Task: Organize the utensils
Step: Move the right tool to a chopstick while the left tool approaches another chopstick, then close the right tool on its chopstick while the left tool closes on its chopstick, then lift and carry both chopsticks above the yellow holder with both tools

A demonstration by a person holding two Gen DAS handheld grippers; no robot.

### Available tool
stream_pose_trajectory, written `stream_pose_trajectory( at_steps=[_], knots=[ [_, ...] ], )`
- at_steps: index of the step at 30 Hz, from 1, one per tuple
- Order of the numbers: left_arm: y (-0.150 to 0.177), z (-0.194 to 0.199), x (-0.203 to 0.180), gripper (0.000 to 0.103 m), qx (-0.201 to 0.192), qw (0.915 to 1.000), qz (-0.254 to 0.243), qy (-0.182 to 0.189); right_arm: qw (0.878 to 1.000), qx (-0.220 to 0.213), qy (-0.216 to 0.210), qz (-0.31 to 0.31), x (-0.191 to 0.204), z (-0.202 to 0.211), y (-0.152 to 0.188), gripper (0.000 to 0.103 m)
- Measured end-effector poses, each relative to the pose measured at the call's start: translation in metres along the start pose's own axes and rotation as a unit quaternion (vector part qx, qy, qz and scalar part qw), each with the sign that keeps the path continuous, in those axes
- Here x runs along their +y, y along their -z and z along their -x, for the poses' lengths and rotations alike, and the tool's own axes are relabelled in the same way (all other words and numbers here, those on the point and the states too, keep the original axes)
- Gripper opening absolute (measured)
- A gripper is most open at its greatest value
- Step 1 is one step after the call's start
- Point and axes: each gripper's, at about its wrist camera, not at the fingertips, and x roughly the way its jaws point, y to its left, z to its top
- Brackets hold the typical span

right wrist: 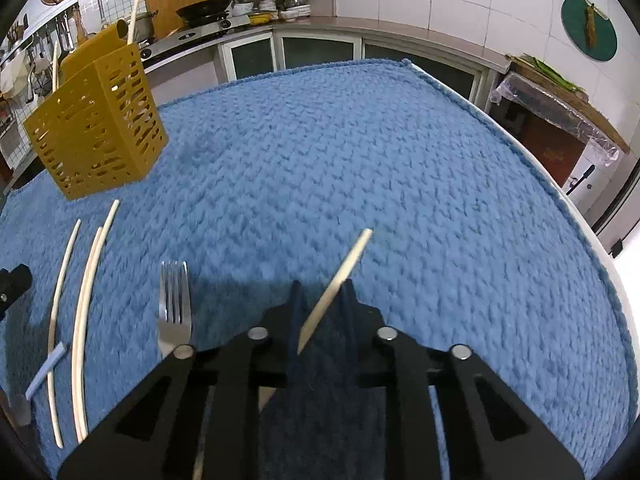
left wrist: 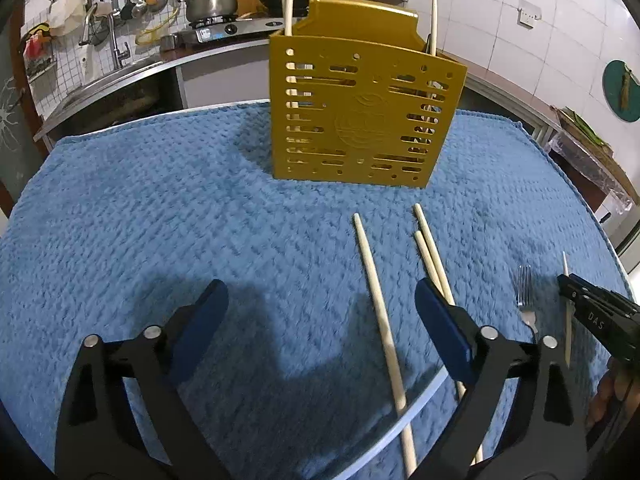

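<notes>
From the left wrist, my left tool (left wrist: 320, 312) stands spread wide above the blue towel (left wrist: 160, 208) on the counter, gripping nothing. A single chopstick (left wrist: 380, 320) lies between its pads, running from 12 down toward 6 o'clock; a pair of chopsticks (left wrist: 430, 248) passes under the right-hand pad. The yellow holder (left wrist: 360, 120) stands upright at 12 o'clock with sticks already in it. At 3 o'clock lies the fork (left wrist: 526, 296), and beyond it my right tool (left wrist: 570, 284).

From the right wrist, the right tool (right wrist: 322, 300) looks nearly pressed together, pinching a thin chopstick (right wrist: 348, 264) that slants toward 1 o'clock. I judge these sticks light, stiff and smooth, likely to pivot in a pinch; I would take hold near mid-length. The fork (right wrist: 174, 304) at 9 o'clock is heavier and slick, so its neck suits best.
</notes>
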Motion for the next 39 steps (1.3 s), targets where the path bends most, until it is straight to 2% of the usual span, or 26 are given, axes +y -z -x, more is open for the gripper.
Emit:
stream_pose_trajectory(
  at_steps=[2,4,9,11,13,15,18,21,25,31,39],
  knots=[
    [-0.003,-0.005,-0.003,0.087,0.004,1.0,-0.001,-0.003,1.0,0.001,-0.002,0.003,0.001,-0.003,-0.004,0.018],
    [-0.006,-0.012,-0.008,0.077,0.013,0.9999,-0.004,0.002,1.0,0.001,-0.002,0.01,0.002,-0.005,-0.008,0.013],
    [-0.013,-0.026,-0.018,0.072,0.026,0.9996,-0.007,0.004,1.0,0.004,-0.013,0.015,-0.001,-0.013,-0.018,0.012],
    [-0.015,-0.033,-0.022,0.066,0.034,0.9994,-0.008,0.008,1.0,0.011,-0.017,0.014,-0.002,-0.016,-0.023,0.012],
    [-0.016,-0.041,-0.026,0.054,0.046,0.9989,-0.01,0.007,0.999,0.02,-0.025,0.008,-0.004,-0.019,-0.029,0.012],
    [-0.017,-0.05,-0.029,0.047,0.059,0.9982,-0.011,0.006,0.999,0.027,-0.031,0.001,-0.006,-0.022,-0.033,0.012],
    [-0.02,-0.057,-0.033,0.044,0.055,0.9984,-0.014,-0.003,0.999,0.033,-0.036,-0.004,-0.007,-0.027,-0.038,0.012],
    [-0.024,-0.061,-0.035,0.033,0.054,0.9984,-0.013,-0.012,0.999,0.034,-0.035,-0.004,-0.005,-0.03,-0.04,0.011],
    [-0.031,-0.063,-0.032,0.007,0.06,0.9982,0.0,0.001,0.999,0.033,-0.035,-0.004,-0.004,-0.03,-0.043,0.01],
    [-0.038,-0.056,-0.024,0.006,0.053,0.9984,0.012,0.012,0.998,0.023,-0.046,-0.019,-0.01,-0.022,-0.044,0.009],
    [-0.044,-0.021,-0.014,0.006,0.012,0.9995,0.018,0.025,0.997,-0.021,-0.067,-0.023,-0.006,0.01,-0.051,0.006]
  ],
)
